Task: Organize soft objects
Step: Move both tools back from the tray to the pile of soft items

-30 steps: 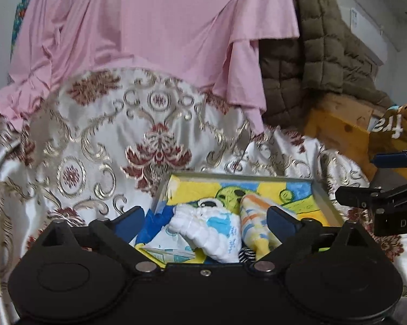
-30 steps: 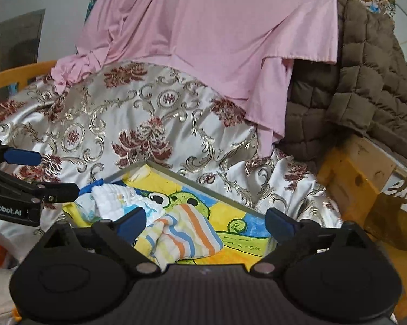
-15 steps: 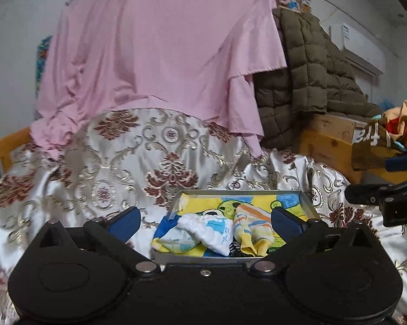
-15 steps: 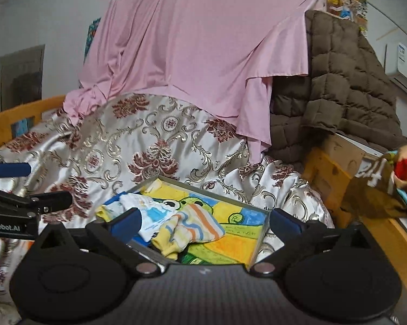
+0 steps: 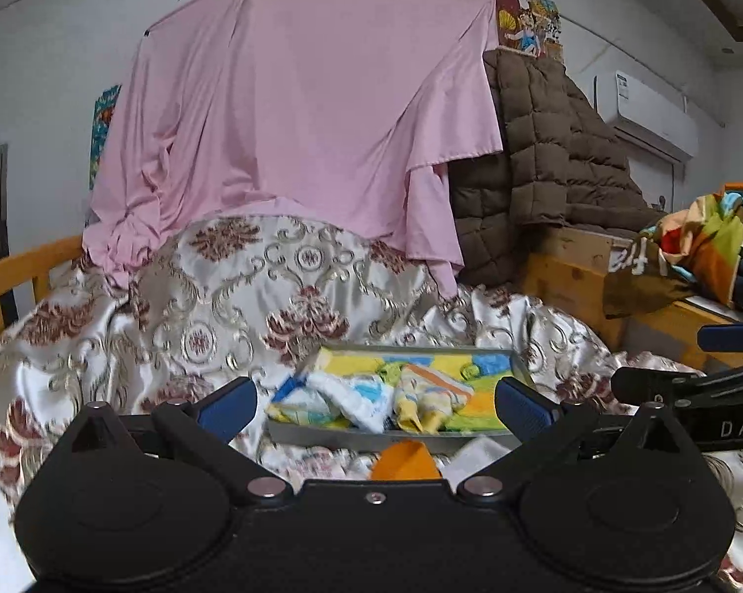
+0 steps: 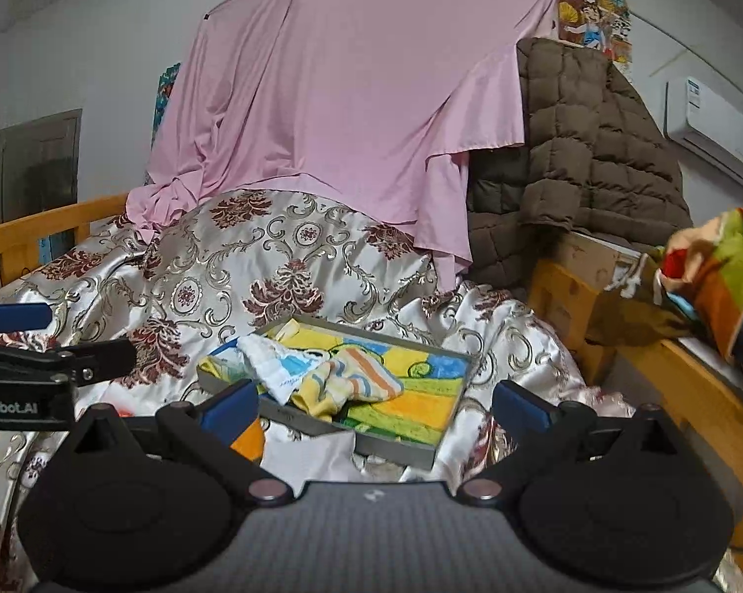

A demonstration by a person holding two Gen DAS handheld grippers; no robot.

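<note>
A grey tray [image 5: 366,437] [image 6: 396,447] with a bright cartoon lining sits on the patterned satin bedspread. In it lie a white-and-blue cloth [image 5: 351,398] [image 6: 272,365] and a striped yellow-orange cloth [image 5: 428,395] [image 6: 351,385], side by side. My left gripper [image 5: 376,407] is open and empty, back from the tray's near edge. My right gripper [image 6: 376,407] is open and empty, also short of the tray. An orange item [image 5: 403,459] [image 6: 248,440] and a white cloth [image 5: 480,452] lie on the bedspread in front of the tray.
A pink sheet [image 5: 297,123] hangs behind the bed beside a brown quilted blanket [image 5: 554,158]. A wooden box [image 5: 569,281] and a shelf with colourful fabric [image 5: 707,242] stand at the right. A wooden bed rail [image 5: 16,276] runs at the left.
Both grippers have pulled back and up from the tray, which now looks smaller and farther. The orange item and white cloth in front of the tray have come into view.
</note>
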